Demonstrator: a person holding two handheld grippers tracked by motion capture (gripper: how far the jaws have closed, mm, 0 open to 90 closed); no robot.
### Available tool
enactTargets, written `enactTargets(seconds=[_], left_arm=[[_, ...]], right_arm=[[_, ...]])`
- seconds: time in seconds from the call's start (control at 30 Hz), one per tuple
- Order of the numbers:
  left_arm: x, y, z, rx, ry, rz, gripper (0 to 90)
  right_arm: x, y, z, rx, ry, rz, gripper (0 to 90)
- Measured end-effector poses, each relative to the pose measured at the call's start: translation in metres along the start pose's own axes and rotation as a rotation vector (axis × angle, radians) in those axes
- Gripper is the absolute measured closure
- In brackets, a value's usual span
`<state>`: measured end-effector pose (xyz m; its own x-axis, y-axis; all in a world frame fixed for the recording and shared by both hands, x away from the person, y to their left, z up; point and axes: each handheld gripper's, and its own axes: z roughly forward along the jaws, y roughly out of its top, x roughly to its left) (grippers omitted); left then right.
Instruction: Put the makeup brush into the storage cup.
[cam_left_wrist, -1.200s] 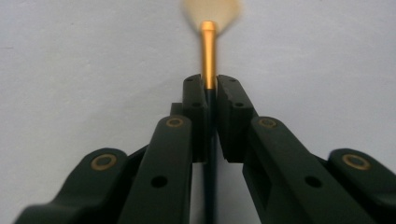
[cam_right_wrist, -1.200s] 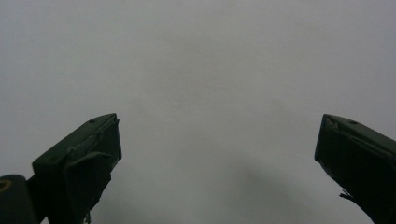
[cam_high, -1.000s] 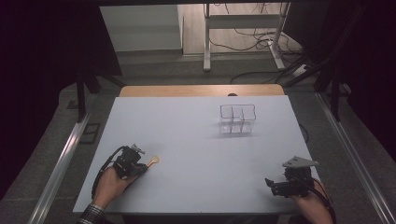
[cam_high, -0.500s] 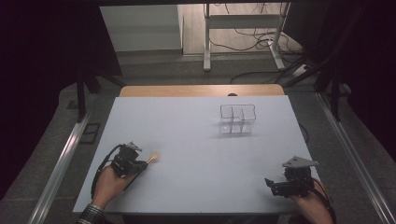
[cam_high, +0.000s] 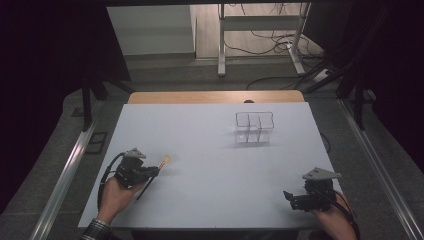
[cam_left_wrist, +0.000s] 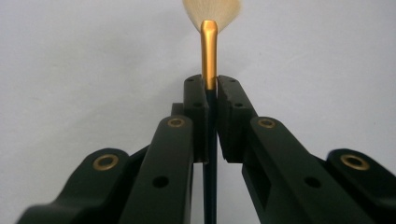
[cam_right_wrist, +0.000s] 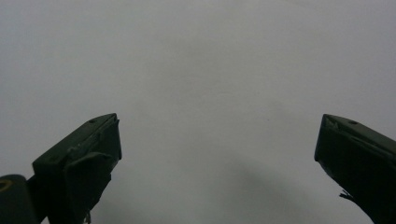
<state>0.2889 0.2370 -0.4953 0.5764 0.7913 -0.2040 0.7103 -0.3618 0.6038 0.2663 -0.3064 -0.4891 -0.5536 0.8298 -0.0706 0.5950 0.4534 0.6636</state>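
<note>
The left gripper (cam_high: 152, 172) is closed on a thin brush (cam_high: 156, 172) near the left front corner of the white table (cam_high: 210, 150). In the left gripper view the two black jaws press on the dark handle of the brush (cam_left_wrist: 208, 56) from both sides, just below the gold ferrule. The ferrule and the pale fan of bristles stand out beyond the jaw tips, over the bare table top. In the high view the bristle end points away from the person and to the right, and the dark handle goes back under the gripper, toward the near edge of the table. Whether the brush touches the table I cannot tell.

The right gripper (cam_high: 289, 197) is at the right front corner of the table, well apart from the brush. Its jaws are wide open – in the right gripper view they stand far from each other at the two sides, with nothing between them, only the table surface in front.

A clear organizer (cam_high: 254, 128) with several compartments stands upright on the far right part of the table, well apart from both grippers – its compartments look empty
</note>
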Motion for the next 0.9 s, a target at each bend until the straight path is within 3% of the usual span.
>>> enactTargets(seconds=[0.43,0.6,0.9], left_arm=[[-0.002,0.000,-0.011,-0.132,-0.051,0.001,83.5],[-0.005,0.000,-0.016,-0.199,-0.068,0.007,83.5],[-0.011,0.001,-0.019,-0.276,-0.086,0.012,83.5]], right_arm=[[0.001,0.001,-0.002,-0.018,0.011,0.002,0.5],[0.001,0.003,-0.004,-0.049,0.023,0.008,0.2],[0.003,0.006,-0.006,-0.101,0.048,0.032,0.0]])
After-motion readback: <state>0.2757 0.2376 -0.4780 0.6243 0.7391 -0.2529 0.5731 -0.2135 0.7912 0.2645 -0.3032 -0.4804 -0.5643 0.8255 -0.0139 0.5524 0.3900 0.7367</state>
